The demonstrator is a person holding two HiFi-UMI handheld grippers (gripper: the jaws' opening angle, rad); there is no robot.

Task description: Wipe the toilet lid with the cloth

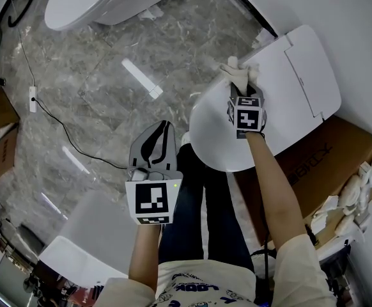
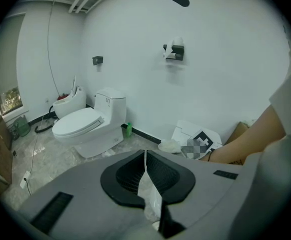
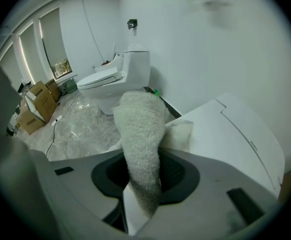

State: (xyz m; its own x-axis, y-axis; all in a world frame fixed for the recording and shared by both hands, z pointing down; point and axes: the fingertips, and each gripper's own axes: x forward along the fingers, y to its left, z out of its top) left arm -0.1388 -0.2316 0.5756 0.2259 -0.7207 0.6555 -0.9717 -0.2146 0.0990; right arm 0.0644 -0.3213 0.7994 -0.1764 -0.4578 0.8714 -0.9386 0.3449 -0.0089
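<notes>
The lid (image 1: 301,75) seems to rest unfixed on a box (image 1: 323,155), so if you press hard it may slide. Your right gripper (image 1: 242,87) is clamped on the cloth (image 1: 239,74), which lies at the lid's edge. A shallow bite could slip. Your left gripper (image 1: 153,142) is closed and empty.

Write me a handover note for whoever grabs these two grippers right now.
Right gripper: shut on the fluffy off-white cloth, which lies at one side edge of the white oval toilet lid.
Left gripper: shut, empty, held over the grey marble floor.
Done: cloth brought to the lid; wiped area can't be told.
Left: wipe across the lid.
</notes>
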